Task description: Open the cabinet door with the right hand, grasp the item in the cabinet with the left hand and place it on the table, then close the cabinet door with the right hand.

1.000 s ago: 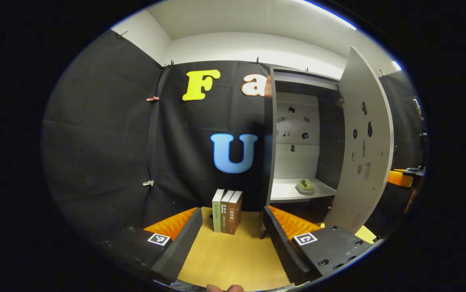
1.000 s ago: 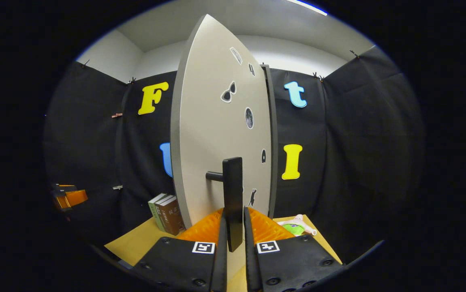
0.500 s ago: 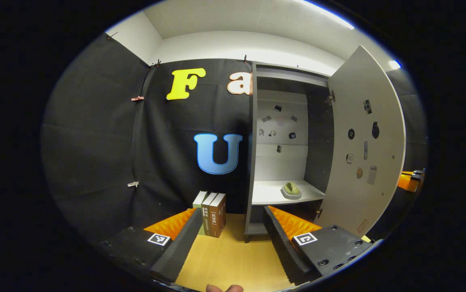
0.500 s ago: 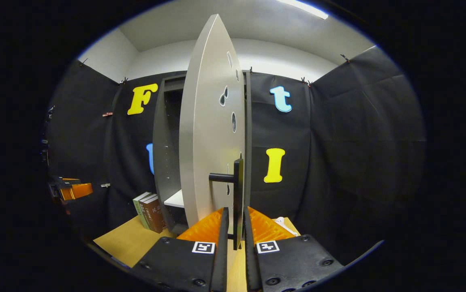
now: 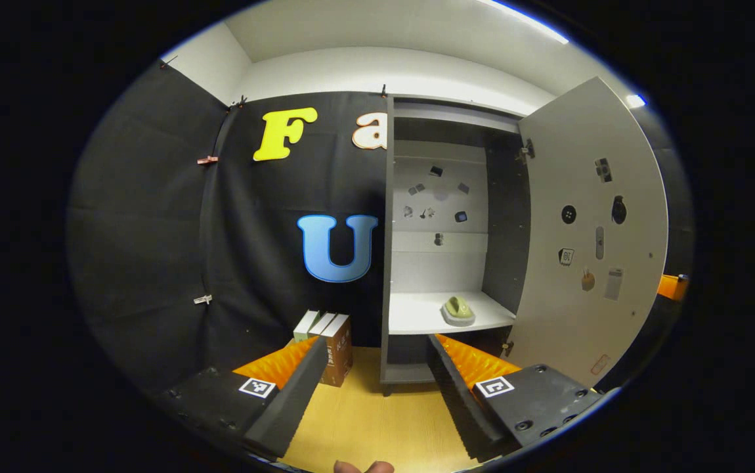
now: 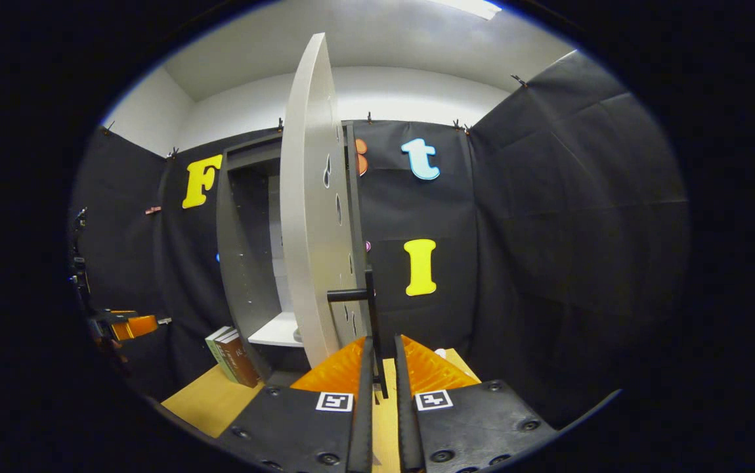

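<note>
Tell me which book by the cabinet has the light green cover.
The book farthest from the cabinet, the leftmost book; the other two are brown.

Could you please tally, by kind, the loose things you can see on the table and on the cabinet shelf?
Upright books beside the grey cabinet, on the yellow wooden table: 3
Small green item on the white cabinet shelf: 1
Total: 4

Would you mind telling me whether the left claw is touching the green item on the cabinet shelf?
Apart. The left gripper view shows the left claw open over the table, with the green item resting well beyond its fingertips.
</note>
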Motion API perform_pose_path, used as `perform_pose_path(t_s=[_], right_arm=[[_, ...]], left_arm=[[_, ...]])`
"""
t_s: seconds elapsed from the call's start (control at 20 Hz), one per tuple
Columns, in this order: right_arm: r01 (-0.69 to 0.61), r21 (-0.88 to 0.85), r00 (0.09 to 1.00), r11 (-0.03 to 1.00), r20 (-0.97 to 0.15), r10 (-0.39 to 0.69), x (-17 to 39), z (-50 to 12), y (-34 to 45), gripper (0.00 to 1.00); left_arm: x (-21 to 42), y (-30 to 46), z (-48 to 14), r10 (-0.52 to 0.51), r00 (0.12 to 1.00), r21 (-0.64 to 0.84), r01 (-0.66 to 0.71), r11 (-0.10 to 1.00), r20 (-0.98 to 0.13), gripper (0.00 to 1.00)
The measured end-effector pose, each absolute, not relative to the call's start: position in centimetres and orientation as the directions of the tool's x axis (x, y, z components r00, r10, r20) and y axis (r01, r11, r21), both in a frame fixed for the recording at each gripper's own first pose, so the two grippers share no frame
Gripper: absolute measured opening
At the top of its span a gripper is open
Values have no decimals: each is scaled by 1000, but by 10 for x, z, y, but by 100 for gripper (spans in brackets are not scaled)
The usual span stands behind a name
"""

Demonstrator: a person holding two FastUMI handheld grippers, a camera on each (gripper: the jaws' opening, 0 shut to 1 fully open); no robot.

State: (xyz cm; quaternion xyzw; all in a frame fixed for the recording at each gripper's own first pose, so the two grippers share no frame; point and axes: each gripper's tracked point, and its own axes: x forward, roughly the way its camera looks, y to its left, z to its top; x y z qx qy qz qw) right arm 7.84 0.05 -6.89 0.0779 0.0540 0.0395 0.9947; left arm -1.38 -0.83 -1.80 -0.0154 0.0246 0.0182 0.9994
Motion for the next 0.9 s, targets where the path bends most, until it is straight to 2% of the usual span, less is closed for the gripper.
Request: perform_pose_path(t_s=[0.05,0.1,0.3,0.35,0.45,0.5,0.6,0.7,0.75,0.8,0.9], right_arm=[[-79,144,991,986,-100,94,77,-68,2,16],[-87,131,990,988,-101,100,75,-68,3,22],[-73,103,994,992,-72,81,66,-53,-11,21],[-53,90,997,995,-56,58,65,-50,-20,16],[1,61,1000,998,-18,0,63,-39,-43,26],[35,51,999,998,-2,-35,64,-36,-55,50],[109,23,994,994,-12,-109,67,-47,-76,97],[141,-4,990,990,-13,-141,69,-54,-88,91],[152,-12,988,988,-11,-153,69,-56,-91,96],[156,-12,988,988,-19,-156,68,-59,-96,92],[132,33,990,991,-61,-130,67,-69,-94,96]], left_arm=[[-12,-14,-17,28,998,-28,-30,999,-49,95],[-9,-20,-17,19,999,-28,-20,999,-51,95],[2,-42,-19,-14,998,-25,13,1000,-65,95],[5,-46,-19,-23,998,-25,22,999,-66,95],[12,-56,-18,-40,997,-29,38,999,-68,95],[16,-62,-19,-50,996,-33,48,998,-71,92],[25,-75,-19,-71,995,-34,68,997,-75,95],[35,-87,-19,-89,993,-13,88,996,-82,93],[41,-93,-20,-98,992,-2,98,995,-86,95],[47,-100,-22,-109,990,2,109,994,-89,95],[62,-113,-24,-138,986,-5,138,990,-96,95]])
